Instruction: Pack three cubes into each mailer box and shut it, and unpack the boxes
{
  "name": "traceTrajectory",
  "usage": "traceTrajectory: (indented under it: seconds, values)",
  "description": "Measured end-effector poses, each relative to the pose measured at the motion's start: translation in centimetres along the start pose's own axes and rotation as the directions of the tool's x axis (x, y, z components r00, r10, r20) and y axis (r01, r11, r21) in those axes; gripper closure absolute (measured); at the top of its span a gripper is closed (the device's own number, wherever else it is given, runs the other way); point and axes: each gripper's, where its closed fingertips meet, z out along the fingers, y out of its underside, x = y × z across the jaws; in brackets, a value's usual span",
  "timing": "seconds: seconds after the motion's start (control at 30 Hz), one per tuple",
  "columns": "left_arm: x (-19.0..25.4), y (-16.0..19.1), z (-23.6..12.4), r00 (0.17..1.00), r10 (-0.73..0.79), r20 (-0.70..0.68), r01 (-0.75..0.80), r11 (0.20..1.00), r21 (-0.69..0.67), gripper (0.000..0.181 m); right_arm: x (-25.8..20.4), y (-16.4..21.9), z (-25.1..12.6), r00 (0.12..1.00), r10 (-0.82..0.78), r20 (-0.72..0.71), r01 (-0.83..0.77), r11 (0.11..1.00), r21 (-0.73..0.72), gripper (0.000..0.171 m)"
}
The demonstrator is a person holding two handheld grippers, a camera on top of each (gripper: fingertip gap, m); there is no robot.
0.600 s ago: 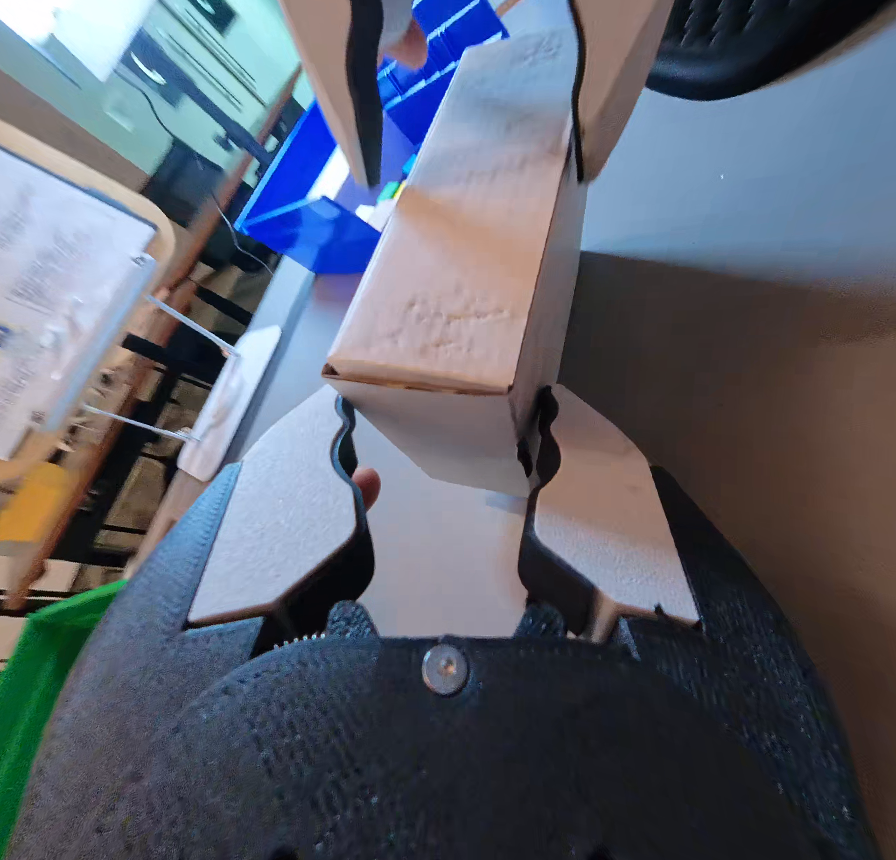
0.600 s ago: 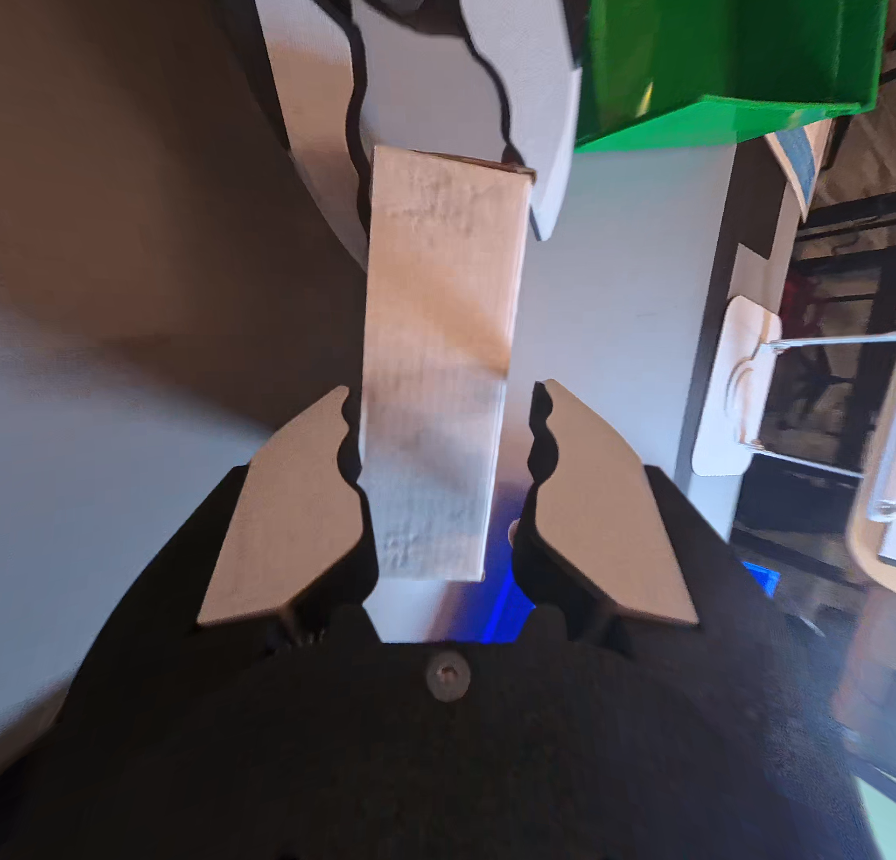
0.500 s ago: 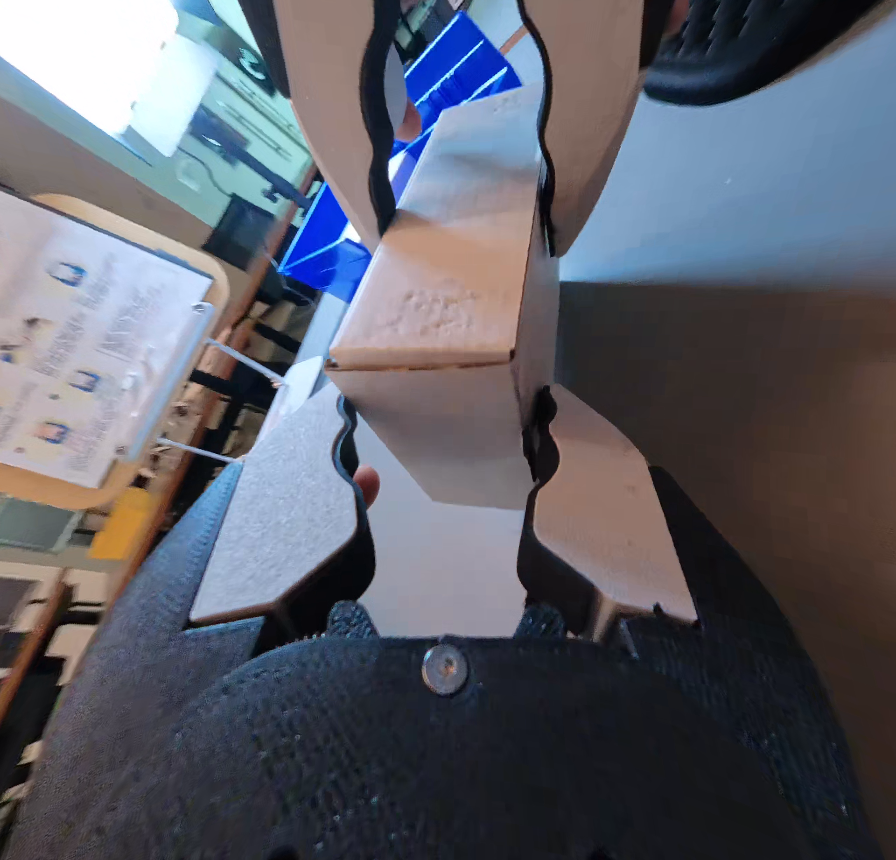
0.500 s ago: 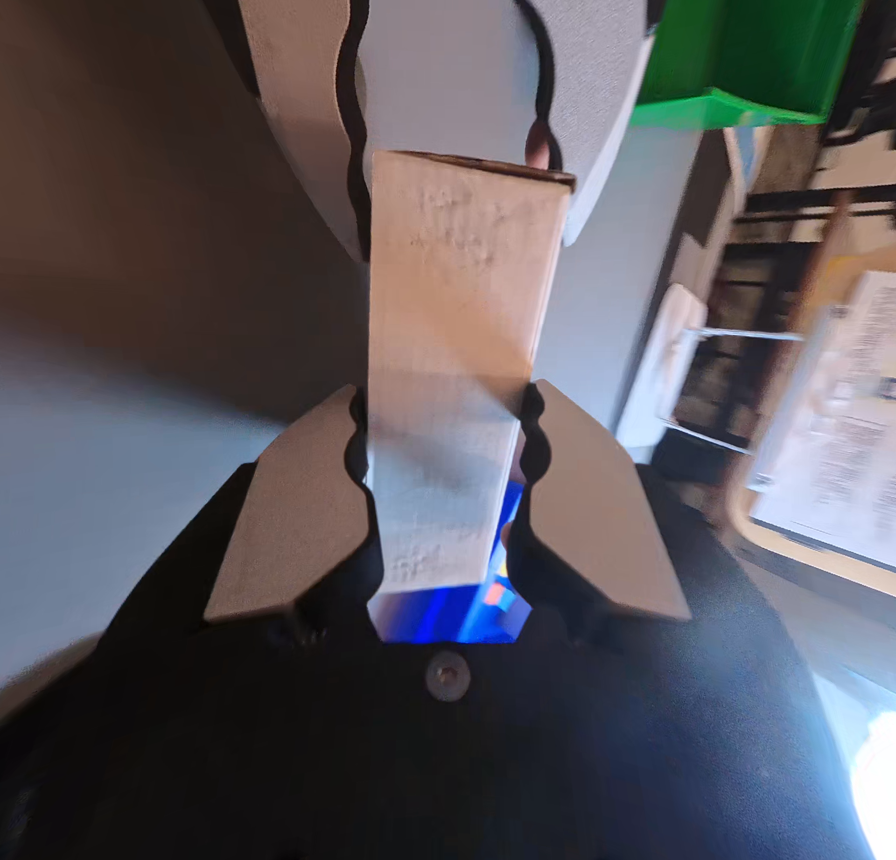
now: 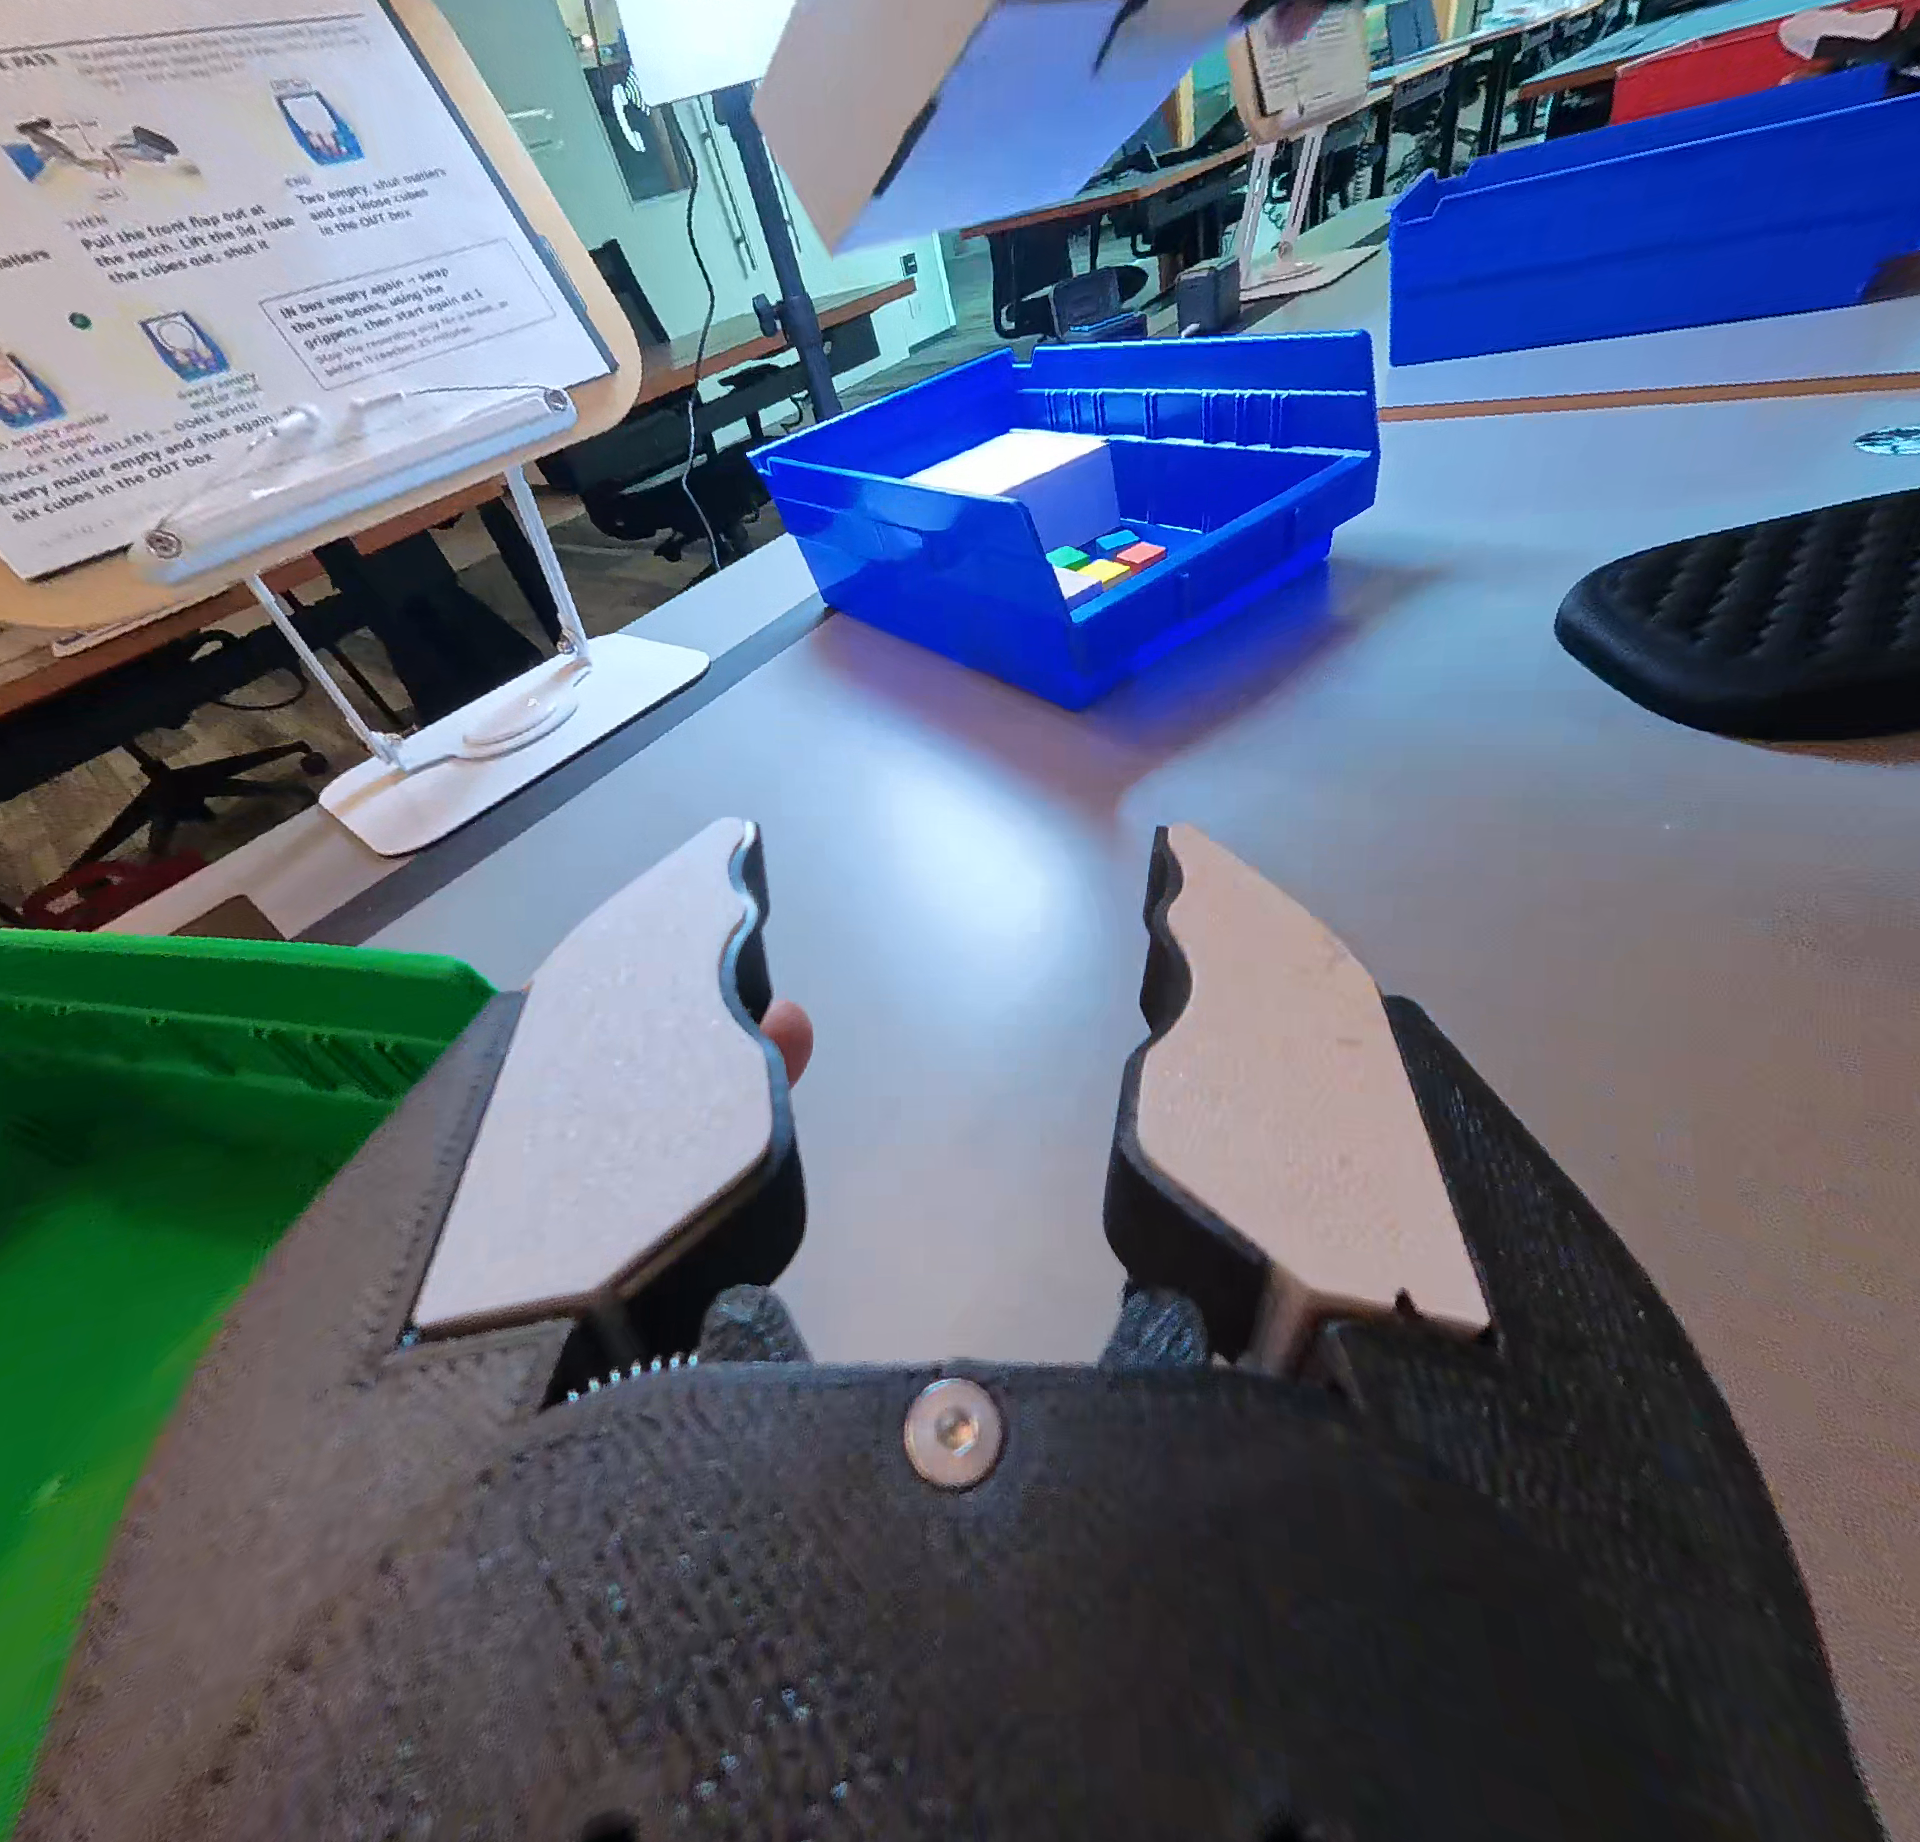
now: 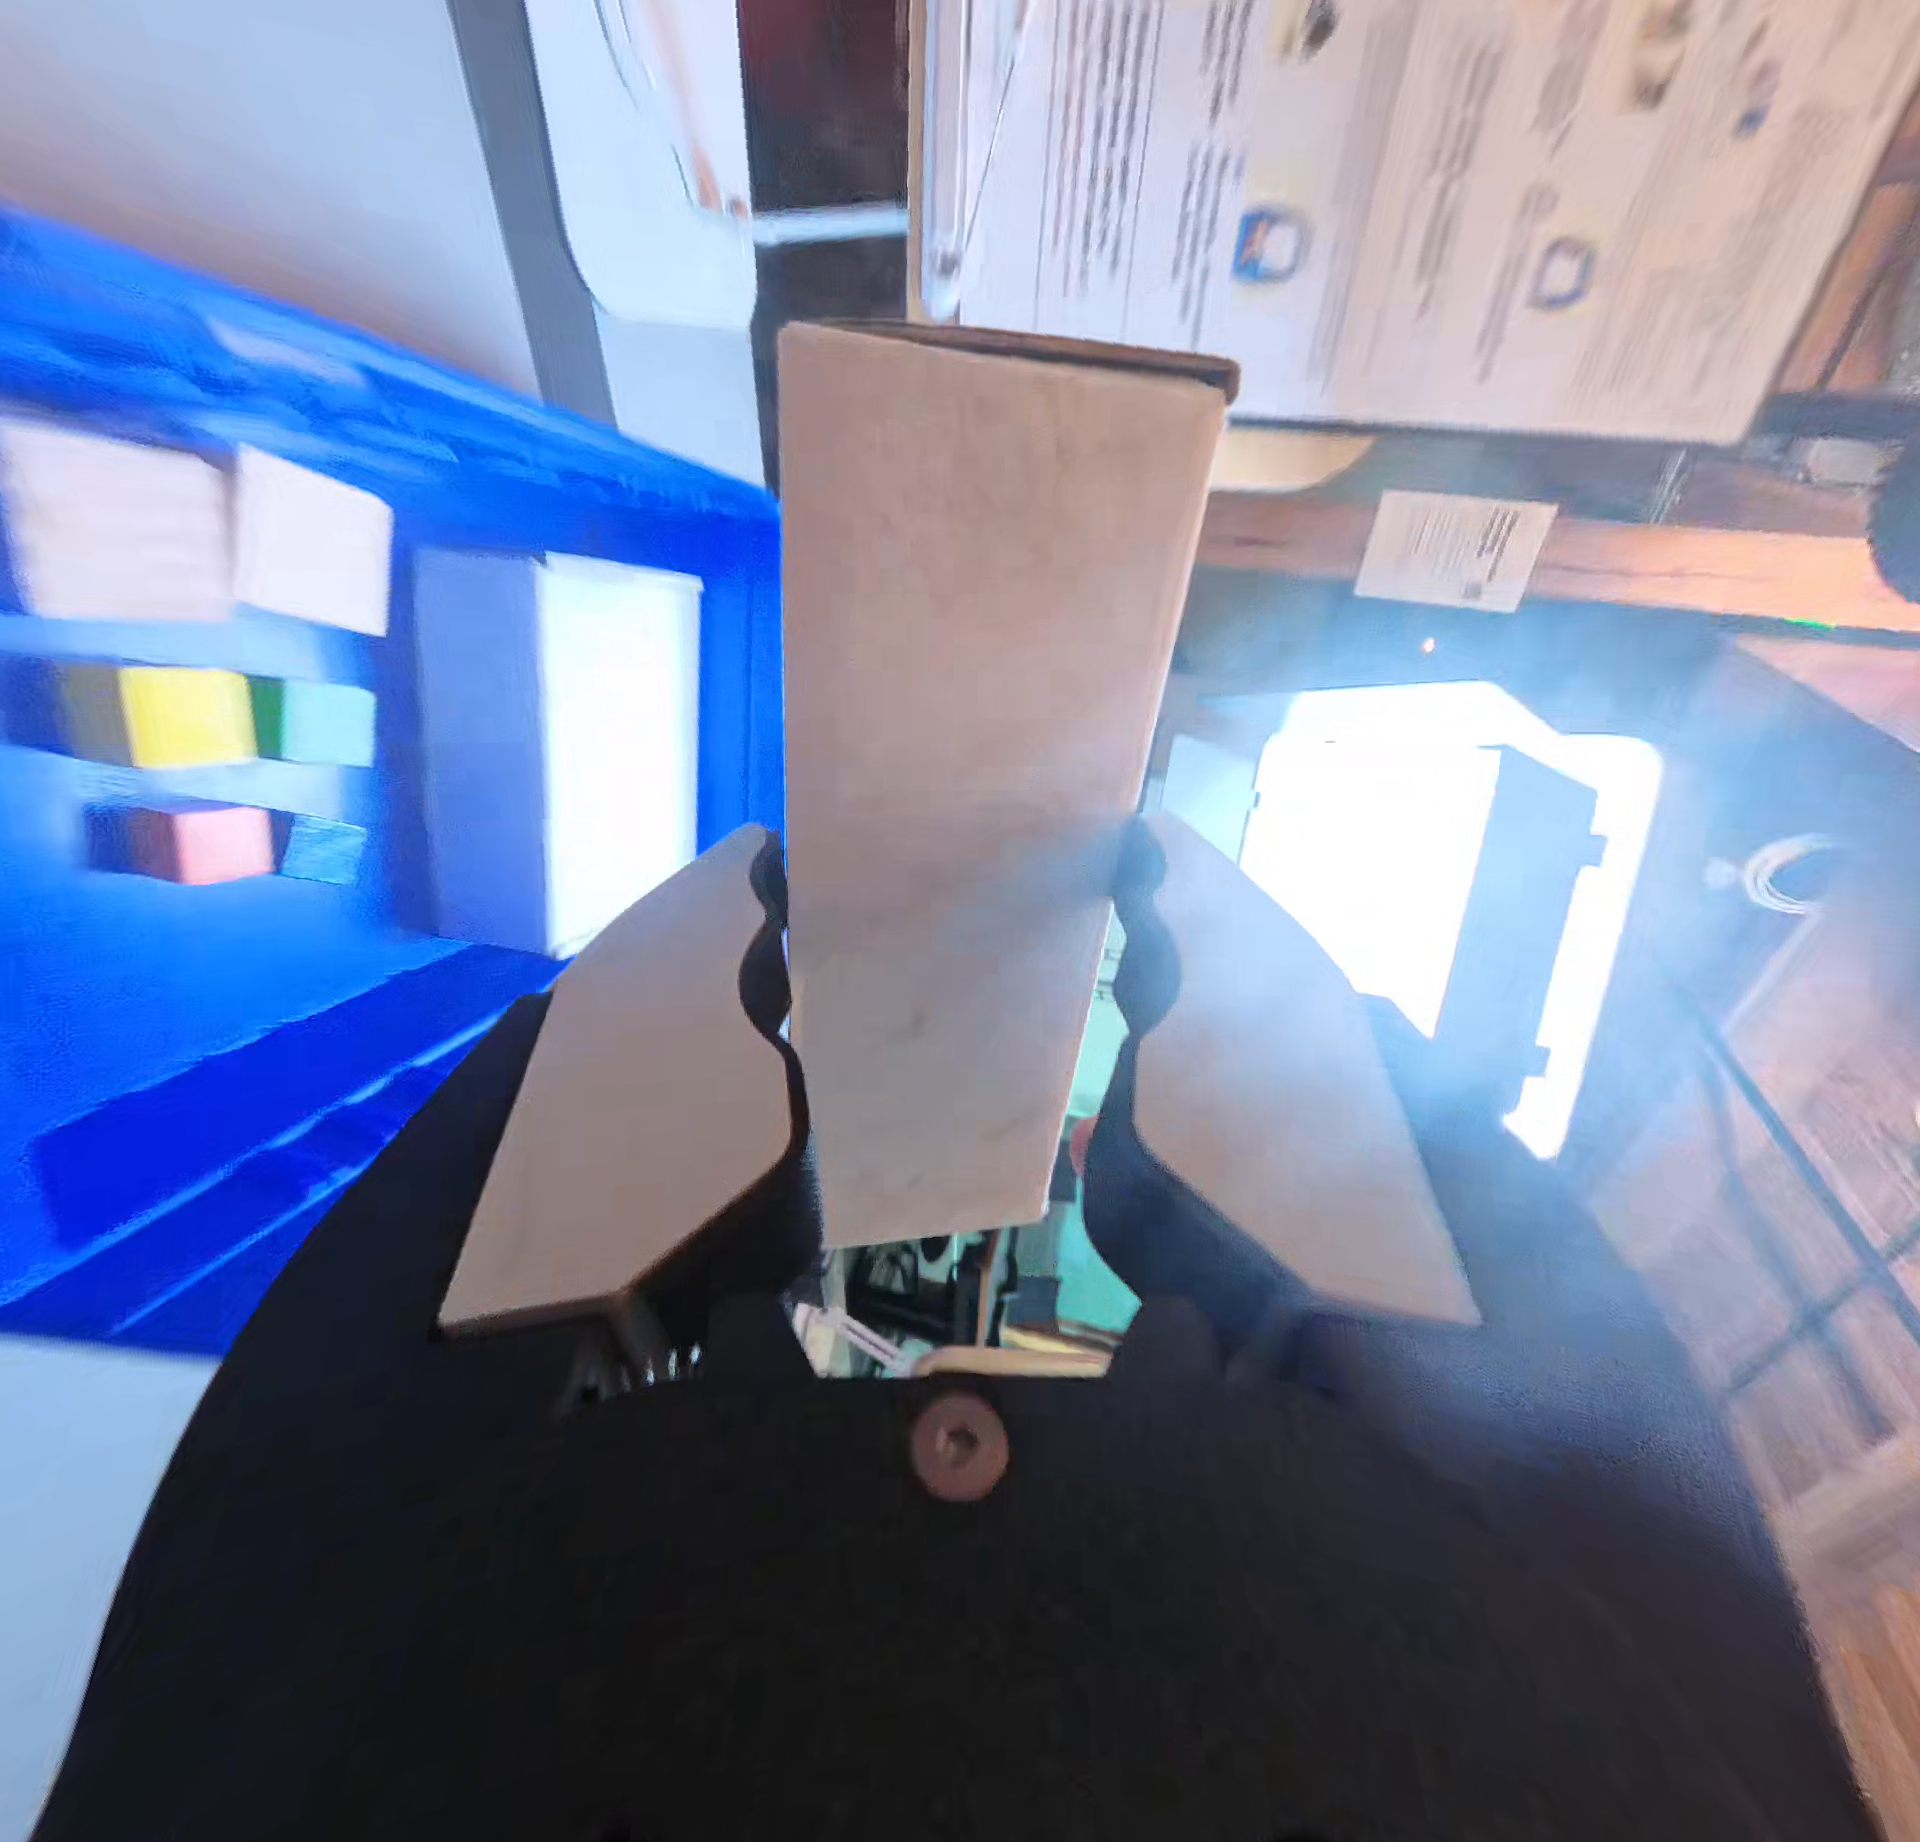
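The right claw (image 6: 951,951) is closed on a shut mailer box (image 6: 987,753) and holds it in the air, above and near the blue bin (image 5: 1081,587). That bin stands on the far part of the worktop (image 5: 1351,909); it holds a white box (image 5: 1023,467) and several coloured cubes (image 5: 1107,564). The left claw (image 5: 951,945) is open and empty, low over the worktop, with a green bin (image 5: 156,1117) at its near left. The grip is only at one end of the box, so I think the box could turn or slip if the claw swings fast. It could also land on the cubes and lie tilted.
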Motion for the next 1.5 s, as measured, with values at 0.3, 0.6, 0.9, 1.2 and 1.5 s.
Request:
traceTrajectory:
  seconds: [0.3,0.6,0.9,1.2,1.5]
  values:
    - [-0.5,2.4,0.0,1.0,0.009,0.026,-0.007,0.998,-0.06,0.116,-10.2,7.7,15.5,0.995,-0.077,0.057,0.088,0.974,-0.211,0.109]
    - [-0.8,3.3,0.4,0.999,-0.054,0.004,0.054,0.995,-0.083,0.118,-11.8,5.9,14.5,0.897,0.182,0.403,-0.149,0.982,-0.112,0.096]
    - [-0.9,4.0,0.4,0.999,-0.04,0.015,0.041,0.991,-0.125,0.119,-11.7,6.8,16.1,0.889,0.221,0.401,-0.189,0.975,-0.117,0.116]
    - [-5.0,4.1,-2.2,0.992,0.048,0.12,-0.018,0.97,-0.241,0.118,-12.3,0.5,6.2,0.705,0.448,0.55,-0.546,0.838,0.018,0.107]
    - [-10.5,11.0,-7.4,0.967,0.224,0.123,-0.093,0.756,-0.647,0.125,-20.5,-0.7,-0.8,0.649,0.216,0.729,-0.299,0.954,-0.016,0.115]
